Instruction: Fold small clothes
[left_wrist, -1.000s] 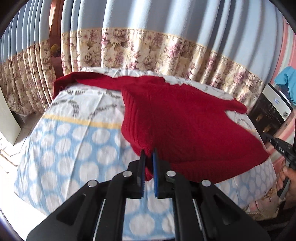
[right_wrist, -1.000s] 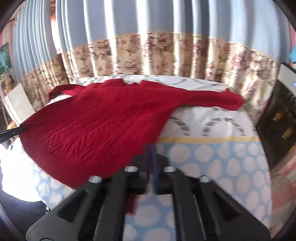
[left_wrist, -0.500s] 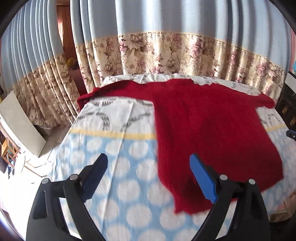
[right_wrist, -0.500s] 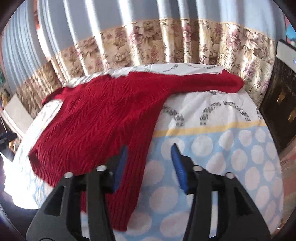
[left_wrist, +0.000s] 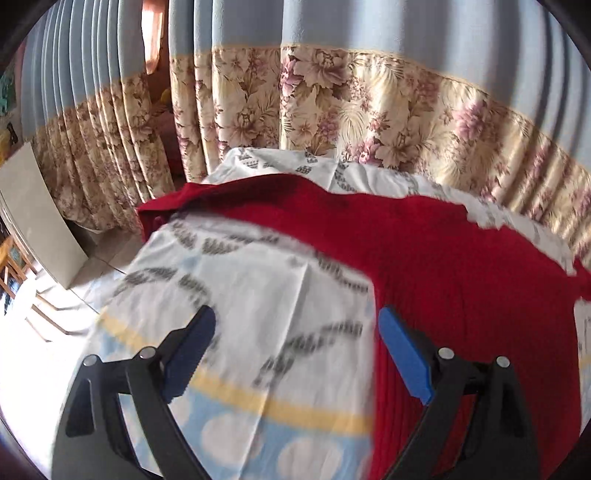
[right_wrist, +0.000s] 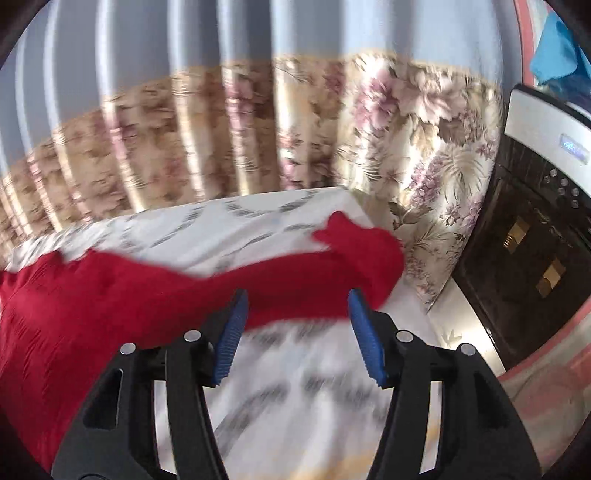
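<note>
A red knit sweater (left_wrist: 443, 280) lies spread flat on the table's patterned cloth (left_wrist: 258, 280). Its left sleeve (left_wrist: 207, 199) reaches to the far left corner. My left gripper (left_wrist: 295, 332) is open and empty above the cloth, beside the sweater's left edge. In the right wrist view the sweater's right sleeve (right_wrist: 332, 266) stretches to the far right corner of the table. My right gripper (right_wrist: 295, 317) is open and empty, its blue fingertips just before that sleeve. Both views are blurred by motion.
Floral and blue curtains (left_wrist: 332, 103) hang close behind the table. A black and white appliance (right_wrist: 535, 229) stands at the right. A pale board (left_wrist: 33, 218) leans at the left, by the floor. The cloth (right_wrist: 295, 398) fills the space under my right gripper.
Both grippers were shut on the sweater's hem a second ago, then opened and let it go. Both have since moved forward, the left toward the left sleeve, the right toward the right sleeve.
</note>
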